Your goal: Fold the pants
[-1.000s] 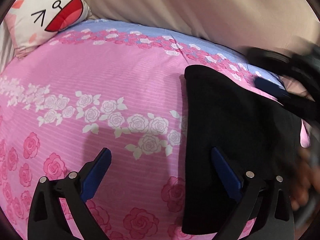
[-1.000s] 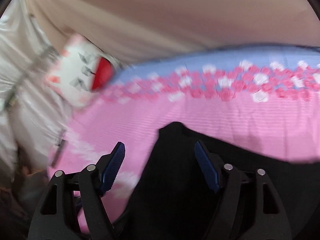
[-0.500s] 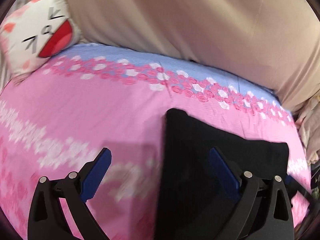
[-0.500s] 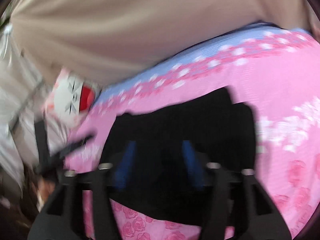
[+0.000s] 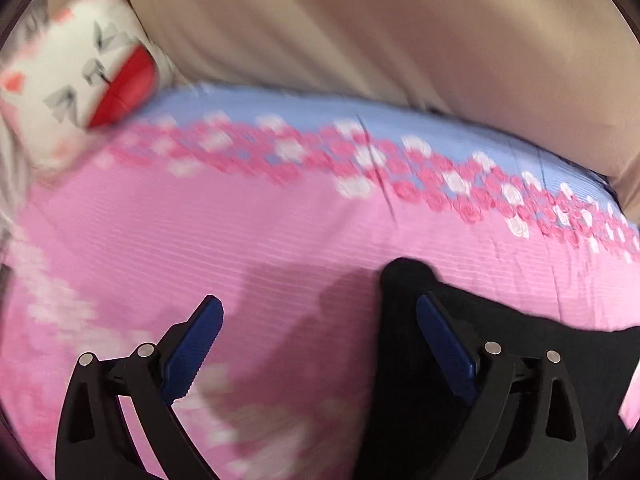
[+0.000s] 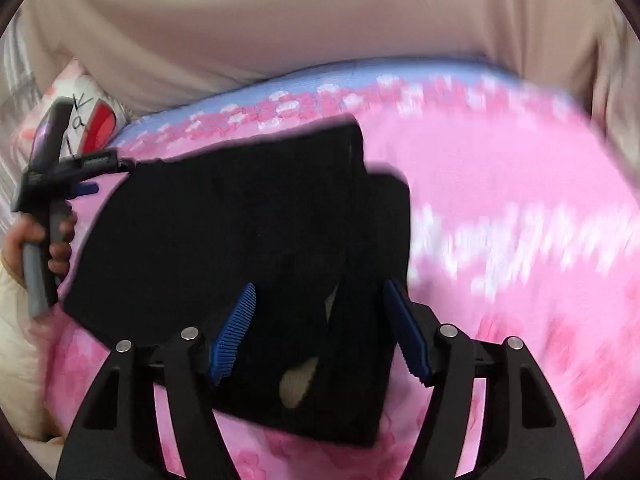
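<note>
The black pants (image 6: 240, 232) lie folded into a thick rectangle on the pink rose-print bedsheet (image 6: 520, 184). A pale lining shows at the near edge. My right gripper (image 6: 320, 328) is open and empty, its blue pads (image 6: 236, 328) spread just above the pants' near edge. My left gripper (image 5: 320, 340) is open and empty; its right pad overlaps the pants' corner (image 5: 500, 328), its left pad is over the bare sheet. The left gripper also shows in the right wrist view (image 6: 86, 189), beside the pants' far left corner, held by a hand.
A white cat-face cushion (image 5: 80, 92) sits at the bed's far left corner. A beige curtain (image 5: 360, 24) hangs behind the bed. The sheet's far strip is blue with roses (image 5: 280, 112).
Both grippers have swung: the left view shifted so that less of the pants shows, and the right gripper pulled back to the pants' near edge. Both stayed open.
</note>
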Action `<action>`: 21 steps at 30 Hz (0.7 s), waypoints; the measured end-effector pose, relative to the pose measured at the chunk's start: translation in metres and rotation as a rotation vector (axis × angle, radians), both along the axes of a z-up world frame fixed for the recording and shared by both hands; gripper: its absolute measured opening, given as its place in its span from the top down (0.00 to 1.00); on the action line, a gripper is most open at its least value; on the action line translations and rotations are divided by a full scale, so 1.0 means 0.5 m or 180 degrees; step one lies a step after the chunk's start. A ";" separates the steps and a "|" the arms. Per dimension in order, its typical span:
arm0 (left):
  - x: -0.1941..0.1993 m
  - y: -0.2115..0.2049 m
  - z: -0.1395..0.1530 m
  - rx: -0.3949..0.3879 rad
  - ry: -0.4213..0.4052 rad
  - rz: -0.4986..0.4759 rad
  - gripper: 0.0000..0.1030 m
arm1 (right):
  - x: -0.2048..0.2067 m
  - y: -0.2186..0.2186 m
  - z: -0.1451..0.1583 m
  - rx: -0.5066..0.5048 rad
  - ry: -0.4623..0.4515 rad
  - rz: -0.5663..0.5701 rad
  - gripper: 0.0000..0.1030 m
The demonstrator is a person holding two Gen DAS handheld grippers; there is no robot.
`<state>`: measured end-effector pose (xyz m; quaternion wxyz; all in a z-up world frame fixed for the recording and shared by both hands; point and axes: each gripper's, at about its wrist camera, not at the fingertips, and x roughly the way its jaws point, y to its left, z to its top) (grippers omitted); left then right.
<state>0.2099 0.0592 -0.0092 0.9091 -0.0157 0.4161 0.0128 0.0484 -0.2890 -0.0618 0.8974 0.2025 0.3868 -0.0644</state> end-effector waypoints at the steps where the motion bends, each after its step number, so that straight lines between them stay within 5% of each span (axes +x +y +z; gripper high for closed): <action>1: -0.025 0.007 0.017 0.0027 -0.0072 -0.0064 0.06 | -0.025 -0.013 0.007 0.0097 -0.0067 -0.0023 0.38; 3: -0.089 0.026 0.040 0.0123 -0.0148 -0.0170 0.06 | -0.079 -0.021 0.026 0.0046 -0.0189 -0.0041 0.33; 7: -0.185 0.044 0.017 0.0176 -0.0007 -0.0235 0.06 | -0.120 -0.007 0.018 -0.0480 0.0086 0.0017 0.33; 11: -0.227 0.019 -0.041 0.0067 0.0321 -0.0288 0.06 | -0.106 0.041 -0.006 -0.0755 0.0254 0.0200 0.33; 14: -0.236 -0.022 -0.060 0.0304 0.0353 -0.0299 0.06 | -0.081 0.070 -0.020 -0.1077 0.0337 0.0324 0.34; 21: -0.238 -0.064 -0.069 0.0764 0.0313 -0.0175 0.05 | -0.025 0.067 -0.006 -0.0943 0.0280 0.0139 0.47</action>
